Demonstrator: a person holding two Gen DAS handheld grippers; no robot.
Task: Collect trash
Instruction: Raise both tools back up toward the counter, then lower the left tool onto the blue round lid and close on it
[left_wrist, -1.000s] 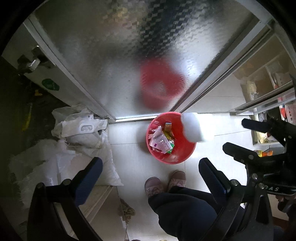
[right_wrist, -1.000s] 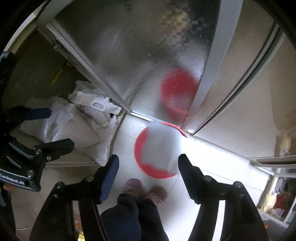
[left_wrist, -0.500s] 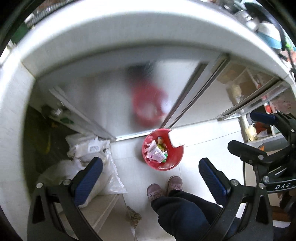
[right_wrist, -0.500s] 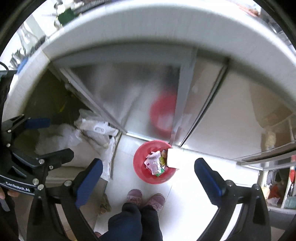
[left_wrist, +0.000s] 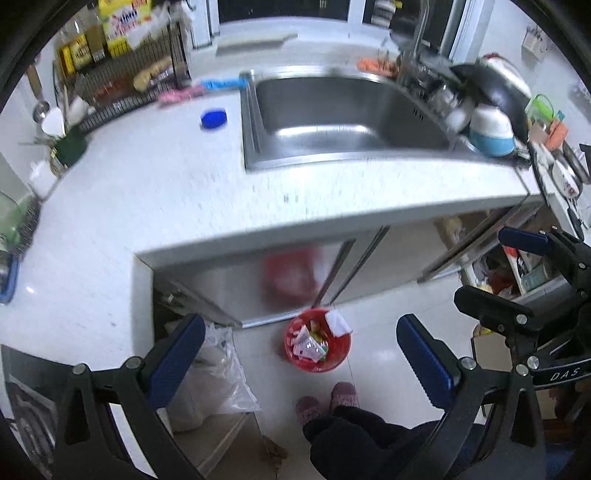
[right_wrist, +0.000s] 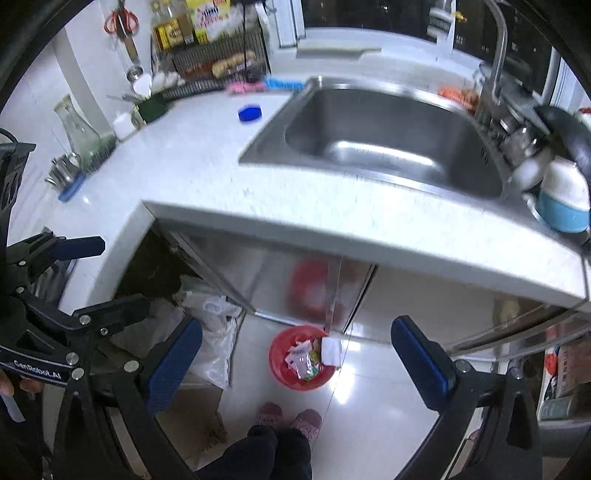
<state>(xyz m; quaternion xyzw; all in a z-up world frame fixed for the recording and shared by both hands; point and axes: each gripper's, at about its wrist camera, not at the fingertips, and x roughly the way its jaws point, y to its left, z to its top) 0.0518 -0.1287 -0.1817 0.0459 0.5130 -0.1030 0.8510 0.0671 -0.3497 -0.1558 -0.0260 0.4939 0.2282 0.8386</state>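
Note:
A red trash bin (left_wrist: 317, 345) stands on the floor below the counter, holding wrappers and a white paper piece (left_wrist: 338, 322). It also shows in the right wrist view (right_wrist: 303, 358) with the white piece (right_wrist: 330, 350) at its right rim. My left gripper (left_wrist: 299, 354) is open and empty, high above the bin. My right gripper (right_wrist: 295, 350) is open and empty, also high above it. A blue round lid (left_wrist: 213, 119) lies on the white countertop (left_wrist: 147, 192) left of the sink; it also shows in the right wrist view (right_wrist: 250, 112).
A steel sink (left_wrist: 343, 114) sits in the counter, with bowls and a pan (left_wrist: 491, 122) at its right. A wire rack with bottles (left_wrist: 122, 74) stands at the back left. White bags (left_wrist: 210, 373) lie on the floor left of the bin. My feet (left_wrist: 327, 400) stand before it.
Both grippers have risen from near the bin to above counter height. The white piece has dropped from the right gripper into the bin, and that gripper opened wide.

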